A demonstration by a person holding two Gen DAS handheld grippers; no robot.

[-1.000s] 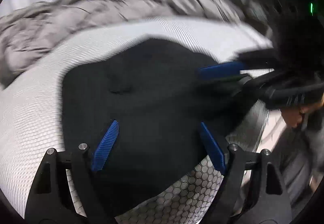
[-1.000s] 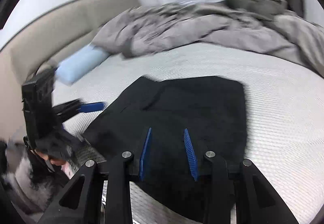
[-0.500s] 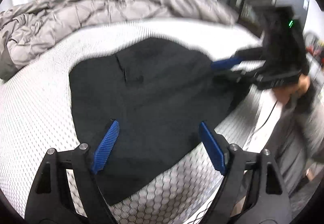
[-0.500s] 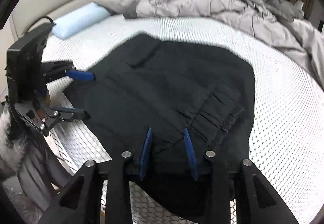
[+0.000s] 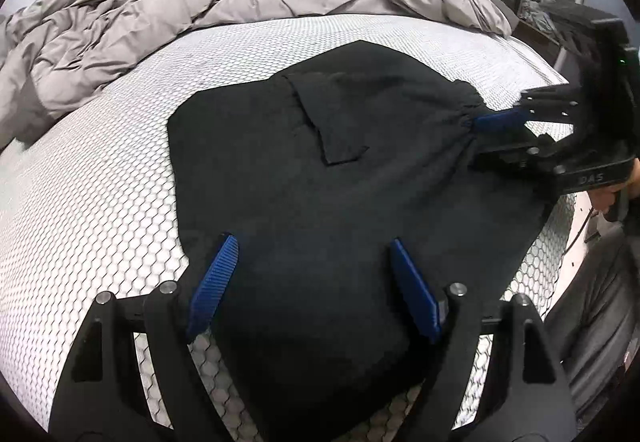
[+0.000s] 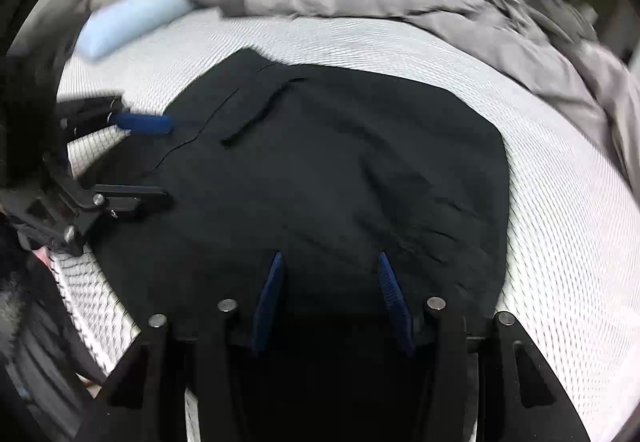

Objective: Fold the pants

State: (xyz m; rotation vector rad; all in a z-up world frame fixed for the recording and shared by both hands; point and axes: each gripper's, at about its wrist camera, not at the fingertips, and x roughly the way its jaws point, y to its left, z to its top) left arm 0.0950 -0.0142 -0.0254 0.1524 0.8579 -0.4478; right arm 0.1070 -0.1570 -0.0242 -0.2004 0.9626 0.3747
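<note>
Left gripper (image 5: 312, 246): jaws spread wide and closing slightly, blue pads poised over the near part of the pants with cloth seen between them; no pinch is seen. It is angled down at the cloth.

Right gripper (image 6: 328, 262): jaws partly spread and opening, blue pads set over the near edge of the pants by the gathered waistband; whether the pads touch the cloth cannot be told. In the left wrist view it is seen reaching in from the right side, one blue pad just beside the elastic waistband, a hand (image 5: 608, 194) partly seen behind its black body.

Pants (image 5: 340, 170): black, folded into a compact, roughly rectangular bundle, laid flat on the mattress near its front edge. A patch pocket is shown on top; gathers are visible at the waistband.

Mattress (image 5: 100, 182): white, covered with a honeycomb pattern.

Duvet (image 5: 200, 2): grey, rumpled, heaped along the far side.

Pillow (image 6: 132, 18): pale blue, at the far left, well apart from the pants.
</note>
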